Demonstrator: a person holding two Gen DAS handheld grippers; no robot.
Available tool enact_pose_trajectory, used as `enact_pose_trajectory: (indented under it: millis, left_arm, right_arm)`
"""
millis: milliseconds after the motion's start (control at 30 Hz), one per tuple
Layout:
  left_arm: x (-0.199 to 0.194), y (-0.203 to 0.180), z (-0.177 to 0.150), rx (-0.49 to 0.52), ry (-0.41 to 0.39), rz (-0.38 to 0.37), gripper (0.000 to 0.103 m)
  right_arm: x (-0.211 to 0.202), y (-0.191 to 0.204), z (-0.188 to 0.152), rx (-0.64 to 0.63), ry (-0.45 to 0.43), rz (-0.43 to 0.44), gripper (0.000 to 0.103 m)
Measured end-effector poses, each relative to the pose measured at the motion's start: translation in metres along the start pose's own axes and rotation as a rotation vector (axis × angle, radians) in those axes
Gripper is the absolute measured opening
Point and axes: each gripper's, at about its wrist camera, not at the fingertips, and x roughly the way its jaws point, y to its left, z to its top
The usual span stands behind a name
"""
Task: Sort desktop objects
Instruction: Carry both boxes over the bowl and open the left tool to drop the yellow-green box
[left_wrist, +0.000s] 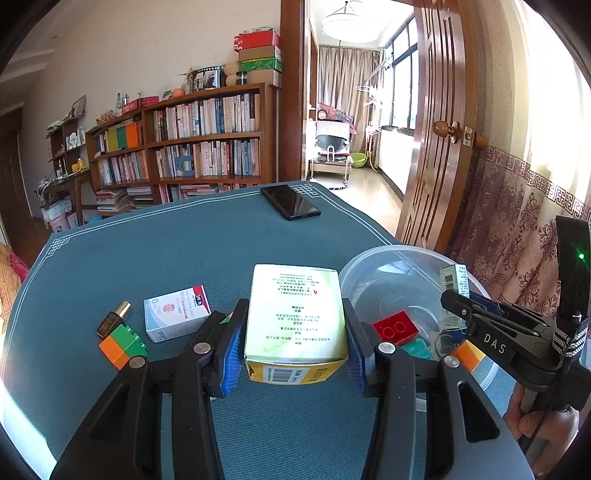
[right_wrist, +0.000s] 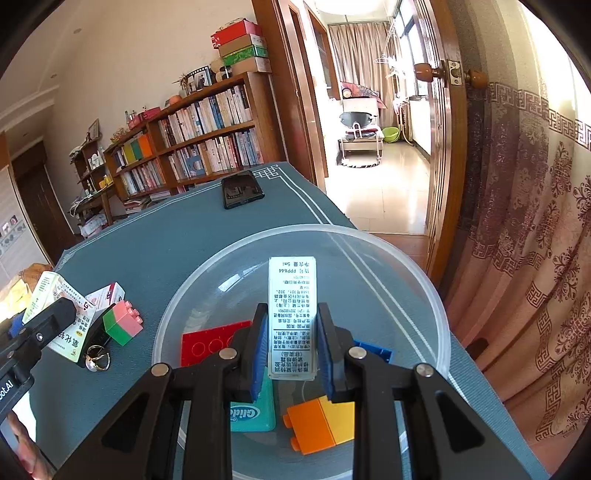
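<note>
My left gripper (left_wrist: 293, 332) is shut on a large white and yellow box (left_wrist: 295, 314), held just left of the clear plastic bowl (left_wrist: 373, 273). My right gripper (right_wrist: 291, 343) is shut on a narrow silver box (right_wrist: 292, 314) and holds it over the bowl (right_wrist: 424, 295). In the bowl lie a red brick (right_wrist: 203, 345), a teal packet (right_wrist: 255, 413), an orange and yellow brick (right_wrist: 321, 421) and a blue brick (right_wrist: 373, 352). On the blue mat (left_wrist: 166, 243) lie a small white box (left_wrist: 175, 312), a brown bottle (left_wrist: 112, 319) and an orange and green brick (left_wrist: 122, 345).
A black phone (left_wrist: 290, 202) lies at the far edge of the table. A pink and green brick (right_wrist: 122, 321) and a metal ring (right_wrist: 96, 361) lie left of the bowl. Bookshelves stand behind; an open door and curtain are to the right.
</note>
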Motion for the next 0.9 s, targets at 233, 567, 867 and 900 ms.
enact_pose_trajectory:
  millis: [233, 567, 867, 900]
  left_arm:
    - [0.014, -0.02, 0.009, 0.023, 0.005, -0.038, 0.049]
    - [0.031, -0.046, 0.021, 0.053, 0.015, -0.104, 0.05]
    - [0.041, -0.06, 0.012, 0.107, 0.015, -0.108, 0.078]
    - [0.041, -0.059, 0.012, 0.108, 0.016, -0.107, 0.078]
  right_arm:
    - [0.004, -0.007, 0.004, 0.02, 0.008, -0.016, 0.027]
    - [0.007, -0.013, 0.006, 0.028, 0.009, -0.028, 0.027]
    - [0.015, -0.022, 0.004, 0.066, 0.04, -0.042, 0.028]
    - [0.015, -0.021, 0.004, 0.059, 0.036, -0.048, 0.028]
